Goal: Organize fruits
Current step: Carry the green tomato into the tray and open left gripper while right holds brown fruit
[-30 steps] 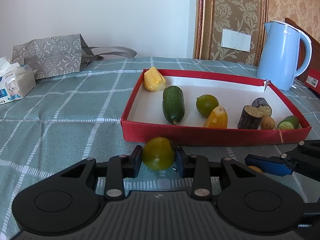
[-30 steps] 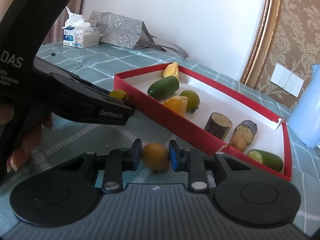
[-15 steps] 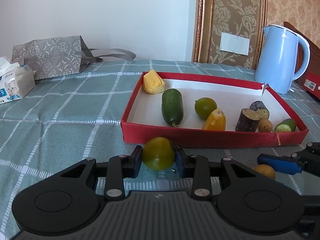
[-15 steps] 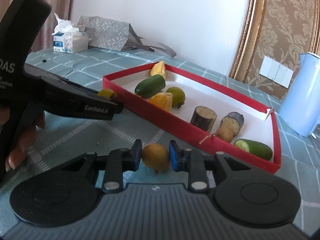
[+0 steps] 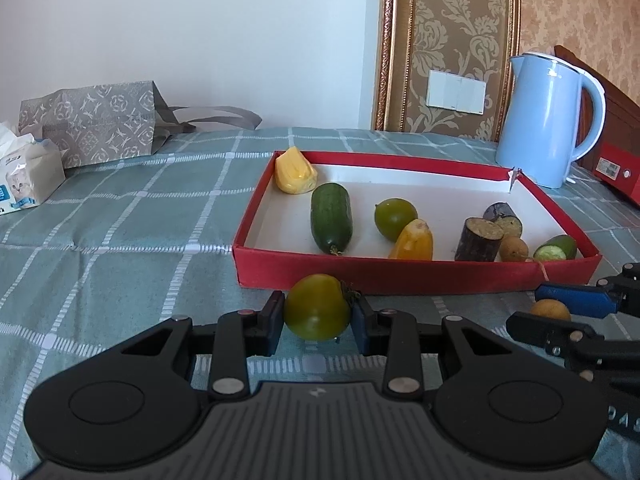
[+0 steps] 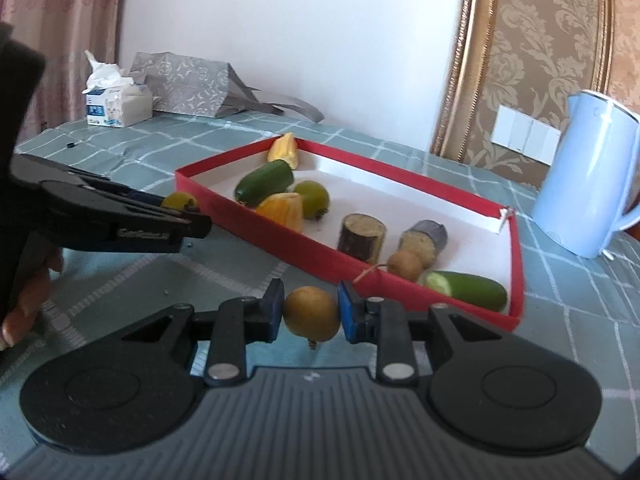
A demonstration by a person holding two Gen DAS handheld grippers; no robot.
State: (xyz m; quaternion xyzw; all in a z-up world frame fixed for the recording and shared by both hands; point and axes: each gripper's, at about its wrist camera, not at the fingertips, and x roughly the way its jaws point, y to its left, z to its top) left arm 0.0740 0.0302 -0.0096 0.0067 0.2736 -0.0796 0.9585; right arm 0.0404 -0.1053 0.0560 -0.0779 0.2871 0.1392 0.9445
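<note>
Progress: seven pieces already lie in the red tray (image 5: 416, 276); two fruits are outside it, each one gripped, so by my reading the job is near its end.
Left gripper (image 5: 318, 314): its fingers pinch the green tomato (image 5: 317, 306), just before the tray's near wall.
Right gripper (image 6: 311, 311): its fingers pinch the brown longan (image 6: 311, 311), near the tray's near wall, outside it.
Left to do: both held fruits have to go over the wall and into bare spots on the tray floor; whether further sorting is wanted I cannot tell.
In the tray: a yellow wedge (image 5: 295, 171) in the far corner, a dark green cucumber (image 5: 331, 217), a green round fruit (image 5: 395, 218), an orange wedge (image 5: 412, 240), two cane stubs (image 5: 480, 239), a second longan (image 5: 514, 249) and a cut cucumber end (image 5: 557, 247).
Tray: shallow cardboard, red walls, white matt floor, one far corner torn.
Tomato: smooth, glossy, round, yellow-green, dry calyx at the side.
Held longan: small, round, dull tan skin, short stem nub below.
Cane stubs: short cylinders, dark bark, pale fibrous cut faces.
Counter (image 5: 120, 240): covered in teal checked cloth, lightly creased.
Fingers: black plastic with blue pads.
</note>
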